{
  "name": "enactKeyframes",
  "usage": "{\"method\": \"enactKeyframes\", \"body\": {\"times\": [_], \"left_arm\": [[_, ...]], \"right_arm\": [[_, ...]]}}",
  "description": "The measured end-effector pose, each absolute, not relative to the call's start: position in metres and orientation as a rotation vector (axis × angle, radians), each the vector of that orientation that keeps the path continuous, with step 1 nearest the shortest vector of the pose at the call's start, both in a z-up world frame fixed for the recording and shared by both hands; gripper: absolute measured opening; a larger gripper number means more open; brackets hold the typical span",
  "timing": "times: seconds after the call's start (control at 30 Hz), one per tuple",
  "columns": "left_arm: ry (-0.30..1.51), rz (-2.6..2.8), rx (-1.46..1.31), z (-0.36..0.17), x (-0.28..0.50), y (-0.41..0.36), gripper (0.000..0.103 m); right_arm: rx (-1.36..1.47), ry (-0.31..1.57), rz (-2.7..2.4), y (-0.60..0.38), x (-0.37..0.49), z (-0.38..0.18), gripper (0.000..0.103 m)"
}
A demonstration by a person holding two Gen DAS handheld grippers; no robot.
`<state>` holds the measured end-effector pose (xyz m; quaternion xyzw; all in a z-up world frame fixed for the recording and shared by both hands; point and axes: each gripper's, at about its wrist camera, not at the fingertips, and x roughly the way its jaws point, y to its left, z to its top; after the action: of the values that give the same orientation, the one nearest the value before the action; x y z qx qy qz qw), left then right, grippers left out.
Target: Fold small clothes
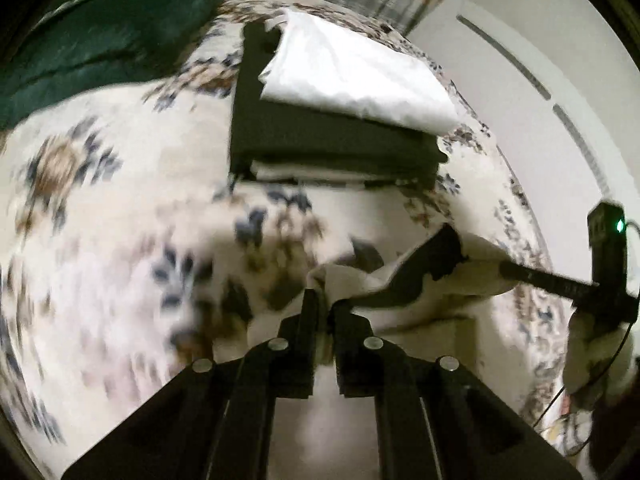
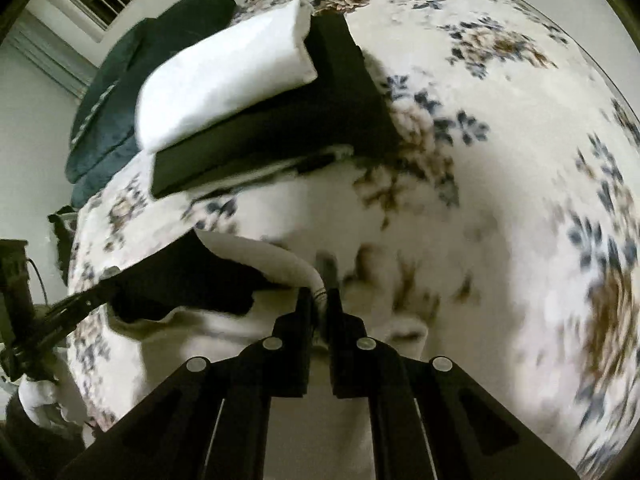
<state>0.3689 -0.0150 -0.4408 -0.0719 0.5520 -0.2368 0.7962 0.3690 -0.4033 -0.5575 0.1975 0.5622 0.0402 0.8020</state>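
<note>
Both tongs pinched tight on the cream-and-black garment (image 1: 404, 280): left tongs (image 1: 323, 300) low centre, right tongs (image 2: 319, 300) likewise, above the flowered bed (image 2: 500, 200); folded stack (image 1: 340, 120) up top.

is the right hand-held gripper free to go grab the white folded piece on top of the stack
Probably not yet: the right hand-held gripper is shut on the cream garment. The path to the white folded piece looks clear.

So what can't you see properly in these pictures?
- What kind of garment it is: both views, bunched up and hidden by the grippers.
- Bottom of the stack: both views, the black and white pieces cover it.
- Bedspread pattern: both views, motion blur.
- The person: left view, cut off at the right edge.
</note>
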Motion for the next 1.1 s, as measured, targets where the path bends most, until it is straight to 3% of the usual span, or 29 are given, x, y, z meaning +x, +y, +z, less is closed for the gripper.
{"method": "enactKeyframes", "body": {"times": [0.2,0.37,0.43,0.5,0.53,0.7,0.83,0.9,1.0,1.03,1.07,1.1], "left_arm": [[1.285,-0.413,-0.3,-0.464,0.299,0.024,0.005],[1.439,-0.339,-0.442,-0.499,0.268,0.054,0.007],[1.468,-0.347,-0.533,-0.502,0.266,0.059,0.018],[1.473,-0.35,-0.644,-0.505,0.273,0.061,0.061],[1.453,-0.349,-0.721,-0.506,0.278,0.062,0.062],[1.43,-0.357,-0.924,-0.52,0.314,0.043,0.062],[1.449,-0.292,-0.882,-0.542,0.343,0.019,0.057],[1.436,-0.275,-0.821,-0.543,0.352,0.009,0.006],[1.386,-0.294,-0.773,-0.526,0.351,0.01,0.006],[1.369,-0.3,-0.77,-0.517,0.348,0.013,0.006],[1.36,-0.306,-0.777,-0.513,0.346,0.017,0.006],[1.351,-0.307,-0.791,-0.506,0.342,0.025,0.006]], "right_arm": [[0.476,1.246,0.07,-0.379,0.257,-0.563,0.007],[0.516,1.406,0.066,-0.377,0.206,-0.605,0.009],[0.55,1.442,0.055,-0.379,0.197,-0.615,0.018],[0.594,1.459,0.027,-0.384,0.191,-0.617,0.047],[0.623,1.454,0.016,-0.387,0.19,-0.618,0.052],[0.874,1.374,-0.031,-0.403,0.172,-0.609,0.054],[1.159,1.312,-0.021,-0.405,0.168,-0.622,0.054],[1.26,1.291,-0.044,-0.403,0.169,-0.636,0.054],[1.391,1.225,-0.085,-0.403,0.177,-0.652,0.053],[1.437,1.186,-0.1,-0.405,0.178,-0.657,0.05],[1.45,1.169,-0.109,-0.406,0.179,-0.658,0.035],[1.451,1.155,-0.114,-0.405,0.182,-0.658,0.013]]}}
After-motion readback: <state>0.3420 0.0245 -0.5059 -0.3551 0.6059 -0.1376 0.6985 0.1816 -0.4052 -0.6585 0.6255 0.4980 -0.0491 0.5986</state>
